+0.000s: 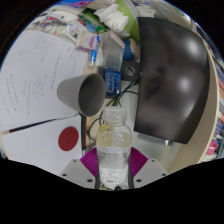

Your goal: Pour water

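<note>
A clear plastic water bottle (114, 148) with a white cap and pale label stands upright between my fingers, and my gripper (113, 172) is shut on it, the magenta pads (89, 163) pressing both sides of its lower body. Just beyond the bottle, up and to the left, a dark grey cup (85, 92) lies tilted with its mouth toward me. The bottle's base is hidden by the gripper.
A white sheet with writing (40, 75) covers the desk on the left, with a red round sticker (68, 138) near the fingers. A black chair back (172, 85) fills the right. Small blue item (113, 76) and cluttered boxes (100, 25) lie beyond the cup.
</note>
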`<move>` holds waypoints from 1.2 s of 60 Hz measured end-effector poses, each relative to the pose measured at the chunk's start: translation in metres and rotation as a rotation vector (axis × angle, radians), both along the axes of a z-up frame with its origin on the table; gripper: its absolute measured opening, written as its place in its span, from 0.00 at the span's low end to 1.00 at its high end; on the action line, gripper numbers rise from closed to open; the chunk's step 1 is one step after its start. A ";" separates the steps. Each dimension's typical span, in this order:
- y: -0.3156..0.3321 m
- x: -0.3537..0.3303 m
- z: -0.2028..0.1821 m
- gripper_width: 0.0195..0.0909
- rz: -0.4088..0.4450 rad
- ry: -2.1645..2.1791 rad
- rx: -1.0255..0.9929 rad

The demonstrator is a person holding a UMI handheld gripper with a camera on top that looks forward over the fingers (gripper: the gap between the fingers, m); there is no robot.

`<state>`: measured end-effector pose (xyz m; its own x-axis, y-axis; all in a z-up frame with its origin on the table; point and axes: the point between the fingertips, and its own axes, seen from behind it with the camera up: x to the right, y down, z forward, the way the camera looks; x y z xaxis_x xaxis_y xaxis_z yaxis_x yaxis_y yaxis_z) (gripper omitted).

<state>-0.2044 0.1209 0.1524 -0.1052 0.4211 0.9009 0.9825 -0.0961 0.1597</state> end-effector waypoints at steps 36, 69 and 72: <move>0.008 -0.028 0.008 0.26 0.045 0.117 -0.041; 0.006 0.005 -0.022 0.29 -0.250 1.528 -0.017; 0.009 0.005 -0.031 0.29 -0.254 1.549 -0.012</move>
